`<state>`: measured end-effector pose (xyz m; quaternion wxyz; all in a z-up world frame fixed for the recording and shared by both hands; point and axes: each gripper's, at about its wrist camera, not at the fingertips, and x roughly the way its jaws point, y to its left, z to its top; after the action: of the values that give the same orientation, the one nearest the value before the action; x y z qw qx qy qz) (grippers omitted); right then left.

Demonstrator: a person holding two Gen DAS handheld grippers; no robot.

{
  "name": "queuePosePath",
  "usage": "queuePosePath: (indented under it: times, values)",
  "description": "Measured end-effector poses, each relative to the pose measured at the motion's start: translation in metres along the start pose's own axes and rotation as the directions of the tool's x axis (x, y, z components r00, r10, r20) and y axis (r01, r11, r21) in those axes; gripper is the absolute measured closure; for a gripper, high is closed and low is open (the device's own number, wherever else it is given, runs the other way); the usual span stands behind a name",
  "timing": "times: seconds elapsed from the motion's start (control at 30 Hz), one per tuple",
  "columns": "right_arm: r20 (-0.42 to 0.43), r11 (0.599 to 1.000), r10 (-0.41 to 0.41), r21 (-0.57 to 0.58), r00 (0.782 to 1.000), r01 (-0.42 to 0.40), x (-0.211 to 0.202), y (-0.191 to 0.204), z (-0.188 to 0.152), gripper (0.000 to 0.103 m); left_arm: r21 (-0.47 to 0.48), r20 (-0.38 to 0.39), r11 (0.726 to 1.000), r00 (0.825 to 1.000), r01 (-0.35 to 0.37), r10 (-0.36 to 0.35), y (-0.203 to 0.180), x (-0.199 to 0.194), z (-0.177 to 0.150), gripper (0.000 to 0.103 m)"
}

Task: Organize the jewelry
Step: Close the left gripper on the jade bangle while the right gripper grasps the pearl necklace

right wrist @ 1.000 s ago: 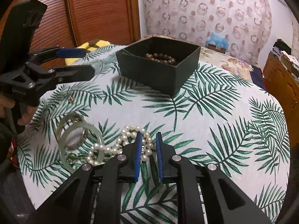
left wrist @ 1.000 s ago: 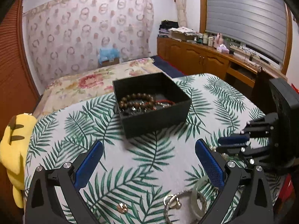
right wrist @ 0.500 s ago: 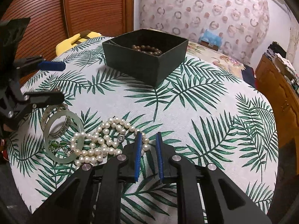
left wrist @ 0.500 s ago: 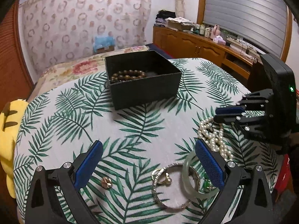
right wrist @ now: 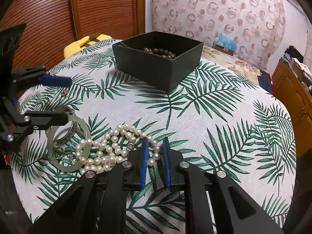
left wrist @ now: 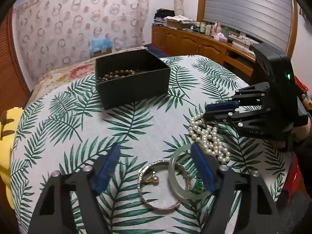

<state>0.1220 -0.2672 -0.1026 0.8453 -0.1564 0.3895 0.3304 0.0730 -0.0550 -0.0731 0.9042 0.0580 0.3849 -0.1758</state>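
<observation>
A black box (left wrist: 132, 81) (right wrist: 158, 66) holds a brown bead bracelet (left wrist: 117, 75) (right wrist: 159, 52). A pearl necklace (left wrist: 206, 136) (right wrist: 115, 148) lies on the leaf-print tablecloth. Beside it lie a pale jade bangle (left wrist: 185, 183) (right wrist: 68, 144), a silver bangle (left wrist: 156, 187) (right wrist: 68, 134), a small pearl ring (left wrist: 152, 177) and a green pendant (right wrist: 61, 151). My left gripper (left wrist: 156, 156) (right wrist: 64, 99) is open over the bangles. My right gripper (right wrist: 155, 146) (left wrist: 204, 113) has its jaws narrowly apart around a few pearls at the necklace's edge.
A small gold ring (right wrist: 64, 93) lies on the cloth to the left. A yellow plush toy (left wrist: 7, 136) (right wrist: 87, 41) sits at the table's edge. A bed (left wrist: 64, 72) and a wooden cabinet (left wrist: 195, 44) stand beyond the round table (right wrist: 234, 117).
Both grippers have moved in closer to the jewelry. The right gripper's jaws have widened slightly and now straddle pearls. The left gripper now stands over the bangles.
</observation>
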Motion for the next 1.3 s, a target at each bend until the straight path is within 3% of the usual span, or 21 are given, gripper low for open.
queuePosePath:
  times: [0.1,0.43,0.57,0.87,0.93,1.0,1.3]
  values:
    - [0.000,1.000,-0.002,-0.002,1.000,0.002,-0.001,0.000,-0.001,0.086,0.008,-0.014,1.000,1.000,0.018,-0.018,-0.005,0.003,-0.001,0.054]
    - [0.001,1.000,-0.002,-0.002,1.000,0.002,-0.001,-0.001,-0.001,0.086,0.004,-0.041,0.998,0.998,0.058,-0.058,-0.008,0.013,-0.002,0.070]
    - [0.001,1.000,-0.004,-0.004,1.000,0.004,-0.001,-0.001,-0.001,0.086,0.002,-0.049,0.998,0.996,0.070,-0.070,-0.007,0.016,0.000,0.082]
    - [0.001,1.000,-0.005,-0.004,1.000,0.005,-0.002,-0.001,0.000,0.086,0.068,-0.083,0.996,0.995,0.064,-0.059,-0.012,0.026,0.004,0.083]
    - [0.001,1.000,-0.005,-0.004,1.000,0.005,-0.002,-0.001,-0.001,0.086,0.078,-0.083,0.995,0.995,0.059,-0.053,-0.013,0.027,0.003,0.089]
    - [0.001,1.000,-0.006,-0.005,1.000,0.006,-0.002,-0.001,0.000,0.086,0.073,-0.057,0.996,0.997,0.058,-0.054,-0.012,0.022,0.003,0.094]
    - [0.000,1.000,-0.007,0.004,1.000,0.007,-0.001,-0.002,0.001,0.089,0.026,0.067,0.999,0.997,0.027,-0.029,-0.010,-0.014,0.011,0.094]
